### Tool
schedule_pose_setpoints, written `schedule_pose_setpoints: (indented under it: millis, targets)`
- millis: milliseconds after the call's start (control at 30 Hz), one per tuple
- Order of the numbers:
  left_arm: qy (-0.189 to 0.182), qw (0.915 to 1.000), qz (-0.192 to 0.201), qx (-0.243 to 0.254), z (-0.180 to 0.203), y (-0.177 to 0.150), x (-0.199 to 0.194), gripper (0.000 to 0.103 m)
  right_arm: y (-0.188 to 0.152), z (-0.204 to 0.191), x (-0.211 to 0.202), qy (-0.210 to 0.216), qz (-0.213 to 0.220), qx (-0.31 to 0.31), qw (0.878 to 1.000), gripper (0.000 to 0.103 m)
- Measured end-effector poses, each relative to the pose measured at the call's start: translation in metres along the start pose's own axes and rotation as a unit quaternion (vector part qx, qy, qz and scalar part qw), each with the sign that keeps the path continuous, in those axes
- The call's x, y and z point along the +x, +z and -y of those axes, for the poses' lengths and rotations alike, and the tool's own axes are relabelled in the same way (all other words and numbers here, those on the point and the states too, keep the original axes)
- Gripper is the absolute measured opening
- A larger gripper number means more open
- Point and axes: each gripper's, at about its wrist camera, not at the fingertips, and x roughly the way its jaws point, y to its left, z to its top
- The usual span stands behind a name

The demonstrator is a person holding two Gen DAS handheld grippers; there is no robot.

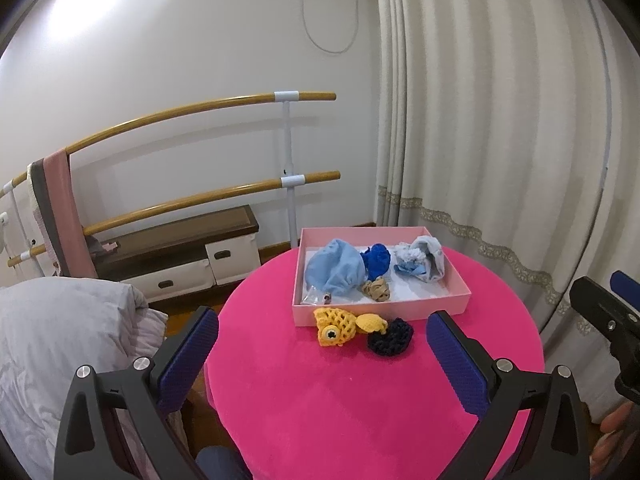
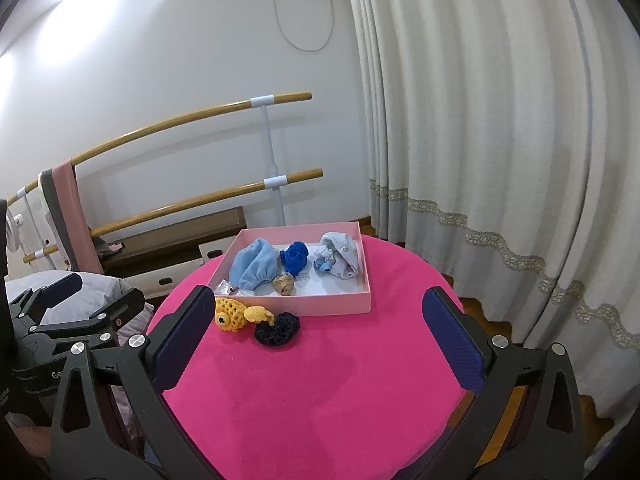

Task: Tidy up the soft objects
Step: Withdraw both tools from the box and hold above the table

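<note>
The left gripper (image 1: 322, 344) is wide open, its two blue pads (image 1: 188, 356) far apart, and it holds nothing and touches nothing. It hangs above the near part of the round pink table (image 1: 360, 408). The right gripper (image 2: 318, 332) is wide open too, with nothing between its blue pads (image 2: 452, 344), and it also hangs over the table without touching it. Just ahead of both tools, between their pads in each view, a yellow knitted fish (image 1: 338, 326) lies on the table. A dark blue knitted round piece (image 1: 390, 336) lies right beside it, to the right, touching its tail. Just past these two sits a shallow pink box (image 1: 380, 312), with the fish close against its near wall. Inside the box, on the left, is a light blue soft cap (image 1: 336, 268). Next to it in the middle is a deep blue soft thing (image 1: 376, 258), and in front of that a small tan scrunchie (image 1: 376, 290). On the right side of the box lies a pale grey and blue bundle of cloth (image 1: 424, 264). In the near left corner of the box there is a small clear wrapped thing (image 1: 316, 298), too small to tell what it is. Far behind the table are wooden bars (image 1: 224, 104) on a white wall, and to the right a long pale curtain (image 1: 500, 140).
</note>
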Motion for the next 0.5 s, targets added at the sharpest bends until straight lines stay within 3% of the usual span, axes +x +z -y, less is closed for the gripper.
schedule_pose_setpoints:
  millis: [500]
  targets:
    - [-0.003,1.0,0.004,0.0,0.0036,-0.0058,-0.0026,0.103,0.0003,-0.0018,-0.0015,-0.002,0.001,0.0,1.0,0.103]
